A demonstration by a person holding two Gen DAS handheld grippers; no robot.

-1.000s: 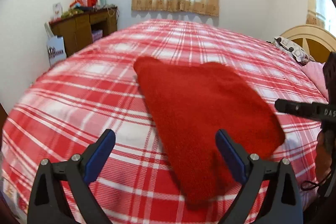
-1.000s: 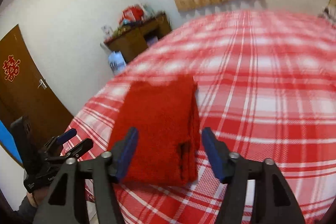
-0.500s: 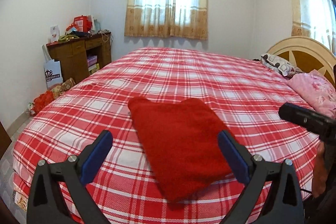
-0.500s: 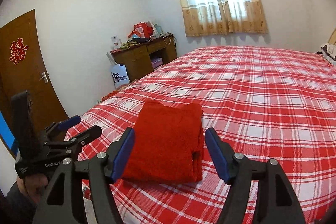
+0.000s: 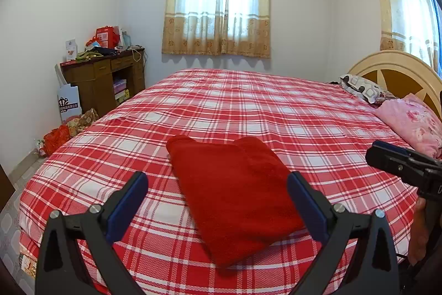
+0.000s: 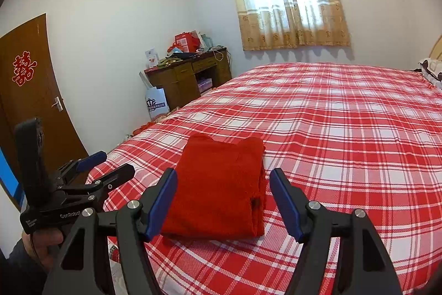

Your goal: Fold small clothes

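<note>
On the bed, near its foot corner, a red garment lies folded into a thick rectangle on the red-and-white plaid cover, its layered edges showing along one side in the right wrist view. Both claws hang above the mattress edge and touch nothing. The left claw has its blue-padded fingers spread wide, one to each side of the garment as seen from its own camera; in the right wrist view it appears off to the left, fingers parted, held in a hand. The right claw is likewise spread apart and empty, the garment framed between its fingers. Against the far wall stands a wooden desk piled with clutter, under a curtained window. Pillows rest by the headboard.
</note>
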